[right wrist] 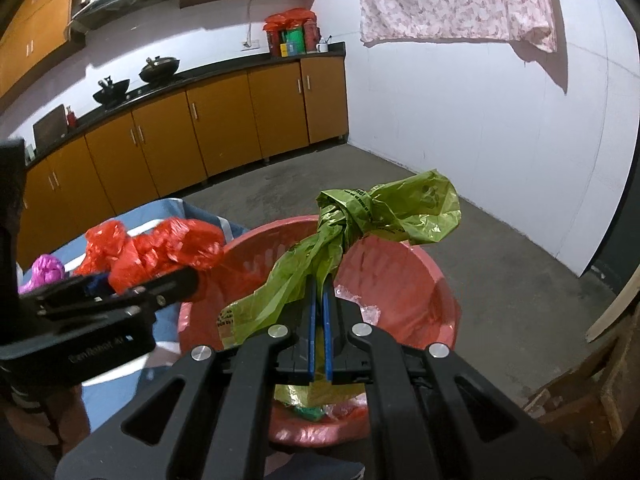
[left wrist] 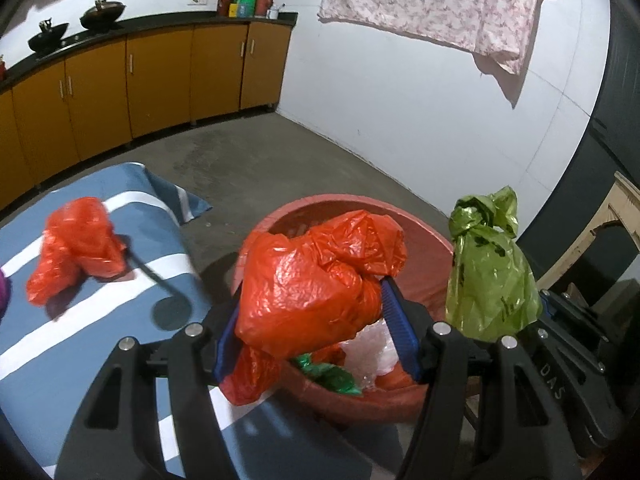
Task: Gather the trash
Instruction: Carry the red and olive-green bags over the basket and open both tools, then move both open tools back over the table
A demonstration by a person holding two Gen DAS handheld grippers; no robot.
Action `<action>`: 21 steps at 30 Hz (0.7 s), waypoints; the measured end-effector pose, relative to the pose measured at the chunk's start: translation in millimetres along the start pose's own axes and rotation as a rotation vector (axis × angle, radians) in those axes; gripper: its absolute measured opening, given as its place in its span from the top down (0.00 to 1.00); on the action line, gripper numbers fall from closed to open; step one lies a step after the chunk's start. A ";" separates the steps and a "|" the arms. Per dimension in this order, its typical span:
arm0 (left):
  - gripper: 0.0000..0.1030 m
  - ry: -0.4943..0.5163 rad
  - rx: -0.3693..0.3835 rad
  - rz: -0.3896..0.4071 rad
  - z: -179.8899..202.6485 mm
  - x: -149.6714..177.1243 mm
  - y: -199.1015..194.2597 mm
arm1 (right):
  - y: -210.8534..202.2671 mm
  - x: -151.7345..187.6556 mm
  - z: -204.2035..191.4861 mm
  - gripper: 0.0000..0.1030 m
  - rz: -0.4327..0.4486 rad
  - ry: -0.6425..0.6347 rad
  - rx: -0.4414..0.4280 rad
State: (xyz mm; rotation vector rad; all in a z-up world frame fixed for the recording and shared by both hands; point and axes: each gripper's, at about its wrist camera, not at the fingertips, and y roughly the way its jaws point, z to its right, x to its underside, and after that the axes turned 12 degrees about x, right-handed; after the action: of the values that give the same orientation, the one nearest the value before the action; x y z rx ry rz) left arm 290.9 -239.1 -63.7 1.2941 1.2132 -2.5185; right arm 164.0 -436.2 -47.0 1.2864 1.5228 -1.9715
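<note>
My left gripper [left wrist: 316, 308] is shut on a crumpled orange plastic bag [left wrist: 312, 280] and holds it over the near rim of a red plastic basin [left wrist: 424, 236] on the floor. My right gripper [right wrist: 319, 284] is shut on a knotted green plastic bag [right wrist: 360, 216] and holds it above the same basin [right wrist: 420, 280]; that bag also shows in the left wrist view [left wrist: 488, 276]. The basin holds green, clear and orange wrappers [left wrist: 360, 364]. Another orange bag [left wrist: 76, 248] lies on the blue striped cloth [left wrist: 60, 336]. A pink bag [right wrist: 48, 270] lies behind it.
Orange kitchen cabinets [left wrist: 160, 76] with a dark counter and woks [left wrist: 102, 12] run along the far wall. A floral cloth [left wrist: 440, 4] hangs on the white wall. Bare concrete floor [left wrist: 280, 160] lies beyond the basin. Wooden furniture [right wrist: 592, 392] stands at the right.
</note>
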 end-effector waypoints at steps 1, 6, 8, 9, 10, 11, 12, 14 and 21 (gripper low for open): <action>0.38 -0.004 0.004 -0.010 -0.3 -1.0 5.5 | 4.0 -0.7 3.4 0.96 -0.004 0.016 -0.011; 0.32 -0.048 0.026 -0.043 -10.6 0.1 20.7 | 20.2 2.6 14.2 0.84 -0.036 0.050 -0.024; 0.30 -0.061 0.029 -0.048 -13.0 1.6 23.2 | 24.2 7.0 16.0 0.72 -0.053 0.058 -0.033; 0.28 -0.069 0.031 -0.052 -15.2 2.8 23.9 | 25.1 8.0 16.8 0.66 -0.056 0.061 -0.033; 0.28 -0.073 0.029 -0.056 -16.6 3.9 24.4 | 24.1 10.0 17.4 0.60 -0.055 0.066 -0.029; 0.28 -0.076 0.026 -0.058 -16.9 3.4 25.1 | 22.7 10.7 18.7 0.58 -0.053 0.071 -0.025; 0.28 -0.078 0.021 -0.057 -18.3 4.9 23.0 | 22.0 11.1 20.6 0.52 -0.052 0.076 -0.020; 0.27 -0.088 -0.004 -0.052 -20.2 7.2 16.8 | 15.3 14.1 24.8 0.38 -0.044 0.097 -0.003; 0.10 -0.059 -0.155 0.031 -30.2 25.9 -37.4 | -6.5 24.9 39.3 0.07 -0.034 0.198 0.049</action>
State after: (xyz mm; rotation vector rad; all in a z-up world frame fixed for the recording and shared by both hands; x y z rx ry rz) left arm 280.0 -185.9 -69.1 1.1855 1.3342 -2.3700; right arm 128.4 -462.7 -62.5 1.5251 1.6037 -1.9631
